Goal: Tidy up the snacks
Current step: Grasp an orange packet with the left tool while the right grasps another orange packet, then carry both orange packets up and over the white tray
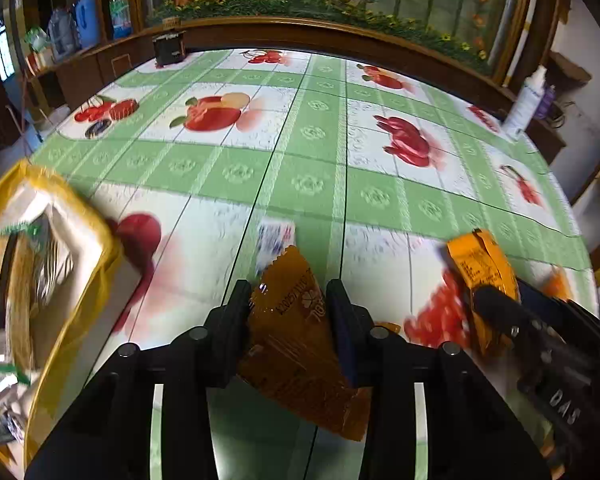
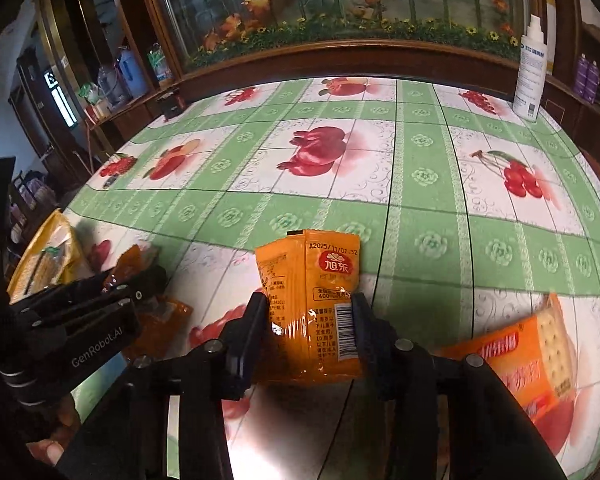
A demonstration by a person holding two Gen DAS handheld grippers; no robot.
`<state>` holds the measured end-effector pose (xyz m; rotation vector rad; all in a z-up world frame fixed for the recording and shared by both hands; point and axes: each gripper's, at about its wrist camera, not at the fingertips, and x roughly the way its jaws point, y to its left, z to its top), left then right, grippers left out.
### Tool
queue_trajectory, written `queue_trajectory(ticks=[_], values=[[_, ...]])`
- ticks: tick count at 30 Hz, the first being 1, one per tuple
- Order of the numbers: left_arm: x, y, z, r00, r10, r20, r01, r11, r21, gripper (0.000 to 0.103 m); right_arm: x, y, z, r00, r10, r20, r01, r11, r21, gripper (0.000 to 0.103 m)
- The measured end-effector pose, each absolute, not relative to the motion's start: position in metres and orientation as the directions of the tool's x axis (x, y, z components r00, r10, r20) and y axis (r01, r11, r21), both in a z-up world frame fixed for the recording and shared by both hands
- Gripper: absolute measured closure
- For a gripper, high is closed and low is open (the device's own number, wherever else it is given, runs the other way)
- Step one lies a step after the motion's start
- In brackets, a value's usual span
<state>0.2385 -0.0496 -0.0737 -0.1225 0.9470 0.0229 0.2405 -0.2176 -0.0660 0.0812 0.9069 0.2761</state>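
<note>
**Both grippers clamped on orange snack sachets over the fruit-print table**

Left gripper (image 1: 288,304): black two-finger tool, jaws narrow, closed on a dark amber-brown glossy plastic sachet (image 1: 300,344). Sachet is flat, crinkled, with a zigzag-cut top edge and printed date code. Long axis runs roughly along the fingers, serrated end pointing toward the far edge of the table and tilted a bit left, bottom end trailing back under the gripper. Fingers press both long sides.

Right gripper (image 2: 310,320): same black tool, jaws narrow, holding a bright orange glossy plastic sachet (image 2: 314,304). Rectangular, shiny with wrinkle highlights, red round logo near the top, white barcode on its right side by the right finger. Long axis along the fingers, top seam pointing at the far edge, near upright in the right wrist view. Whether it's lifted off the cloth, cannot tell.

The table (image 1: 308,160) is covered in a slick vinyl cloth, green and white checks with red fruit prints. Near the left edge sits a yellow-rimmed open bag (image 1: 60,248) holding wrappers; blurred. By the right gripper, near the front right, lies an orange cracker packet (image 2: 516,360), flat, printed cracker picture, long axis slanted. A small white-blue wrapper (image 1: 274,240) lies just beyond the amber sachet, blurred. A white spray bottle (image 2: 532,76) stands upright at the far right edge.
</note>
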Motion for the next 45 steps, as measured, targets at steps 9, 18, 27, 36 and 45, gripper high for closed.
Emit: queue_trajectory(ticks=[9,18,27,36,45], values=[[0.148,-0.013,-0.055,0.629,-0.099,-0.771,-0.023,0.989,-0.146,0.070,0.172,-0.230,-0.036,0.608,0.445,-0.658,-0.250,0.894,0.373,0.060],[0.094,0.004,-0.030,0.663,-0.083,-0.744,-0.029,0.990,-0.136,0.070,0.115,-0.229,-0.035,0.587,0.560,-0.584,-0.266,0.815,0.515,0.060],[0.064,0.019,-0.024,0.684,-0.020,-0.730,-0.065,0.994,-0.088,0.070,0.077,-0.197,-0.028,0.554,0.615,-0.561,-0.332,0.781,0.529,0.060],[0.043,0.046,-0.021,0.698,0.042,-0.715,-0.130,0.989,-0.068,0.070,0.063,-0.169,-0.019,0.519,0.672,-0.528,-0.391,0.736,0.553,0.060],[0.035,0.074,-0.017,0.702,0.111,-0.704,-0.199,0.979,-0.044,0.070,0.059,-0.142,-0.022,0.472,0.708,-0.526,-0.429,0.705,0.565,0.060]])
